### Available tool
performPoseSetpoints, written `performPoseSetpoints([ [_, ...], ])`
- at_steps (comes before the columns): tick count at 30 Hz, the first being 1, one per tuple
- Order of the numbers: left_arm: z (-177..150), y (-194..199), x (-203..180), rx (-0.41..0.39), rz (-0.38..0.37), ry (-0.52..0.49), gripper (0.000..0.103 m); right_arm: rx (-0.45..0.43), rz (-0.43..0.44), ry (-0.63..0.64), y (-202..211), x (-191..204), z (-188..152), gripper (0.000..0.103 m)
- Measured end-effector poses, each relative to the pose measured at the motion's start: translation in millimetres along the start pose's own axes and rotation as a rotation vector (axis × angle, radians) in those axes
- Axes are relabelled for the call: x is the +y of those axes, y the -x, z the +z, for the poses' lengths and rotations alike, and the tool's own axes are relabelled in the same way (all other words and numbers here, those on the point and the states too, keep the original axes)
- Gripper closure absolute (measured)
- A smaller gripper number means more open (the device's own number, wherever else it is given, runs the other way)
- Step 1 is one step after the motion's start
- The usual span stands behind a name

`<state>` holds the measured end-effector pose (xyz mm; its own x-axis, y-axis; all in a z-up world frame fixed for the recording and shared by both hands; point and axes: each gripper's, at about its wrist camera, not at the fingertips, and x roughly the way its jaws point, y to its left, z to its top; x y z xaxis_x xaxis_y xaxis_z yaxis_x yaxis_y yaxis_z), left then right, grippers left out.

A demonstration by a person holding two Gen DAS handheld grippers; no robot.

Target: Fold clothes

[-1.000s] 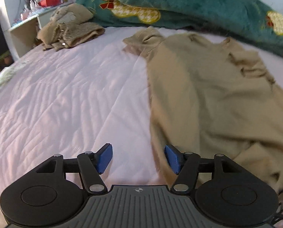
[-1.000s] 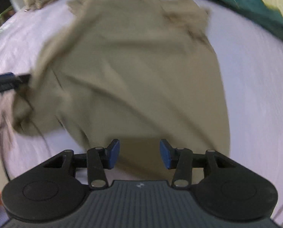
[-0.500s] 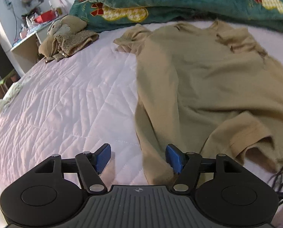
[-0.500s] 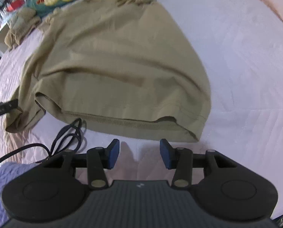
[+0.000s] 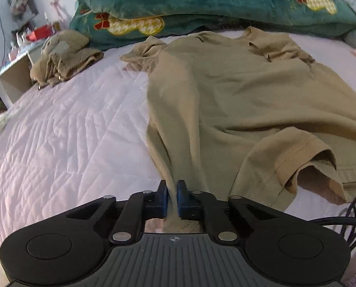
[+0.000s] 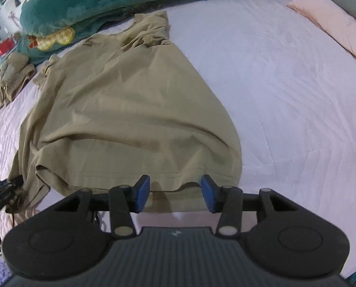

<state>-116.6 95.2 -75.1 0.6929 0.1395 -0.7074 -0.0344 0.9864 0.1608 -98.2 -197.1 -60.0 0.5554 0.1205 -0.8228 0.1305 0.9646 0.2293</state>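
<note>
A tan short-sleeved shirt (image 5: 237, 100) lies spread on the pale pink quilted bed (image 5: 65, 138), collar toward the far pillows. My left gripper (image 5: 172, 192) is shut on the shirt's near left hem corner, with cloth pinched between the blue pads. The near hem is partly turned over (image 5: 304, 157). In the right wrist view the same shirt (image 6: 130, 110) fills the middle. My right gripper (image 6: 175, 192) is open, its blue pads on either side of the near hem, right of the middle. The left gripper (image 6: 1, 189) shows at the left edge.
Green patterned pillows (image 5: 201, 2) lie along the far edge of the bed. A heap of tan cloth (image 5: 63, 59) sits far left. A pink pillow (image 6: 333, 28) lies far right. A black cable (image 5: 354, 217) trails at the near right.
My left gripper has closed on the shirt's near left hem corner. My right gripper has moved forward, so its open pads now straddle the near hem.
</note>
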Motion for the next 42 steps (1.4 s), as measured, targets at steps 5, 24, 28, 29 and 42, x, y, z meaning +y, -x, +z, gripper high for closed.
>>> performPoseSetpoints([
  [5, -7, 7, 42, -0.001, -0.008, 0.066, 0.097, 0.003, -0.025, 0.002, 4, -7, -1, 0.055],
  [24, 11, 4, 39, 0.011, 0.045, 0.0, 0.043, 0.082, -0.168, -0.004, -35, -22, 22, 0.044],
  [28, -4, -8, 32, 0.058, 0.063, 0.007, 0.041, 0.09, -0.172, 0.038, -37, -17, 18, 0.04],
  [29, -6, -7, 32, 0.043, 0.069, 0.003, 0.04, 0.095, -0.172, 0.053, -37, -15, 17, 0.04],
  [42, -9, -6, 78, 0.067, -0.097, 0.156, 0.091, 0.174, -0.11, 0.149, -6, -12, 22, 0.099],
])
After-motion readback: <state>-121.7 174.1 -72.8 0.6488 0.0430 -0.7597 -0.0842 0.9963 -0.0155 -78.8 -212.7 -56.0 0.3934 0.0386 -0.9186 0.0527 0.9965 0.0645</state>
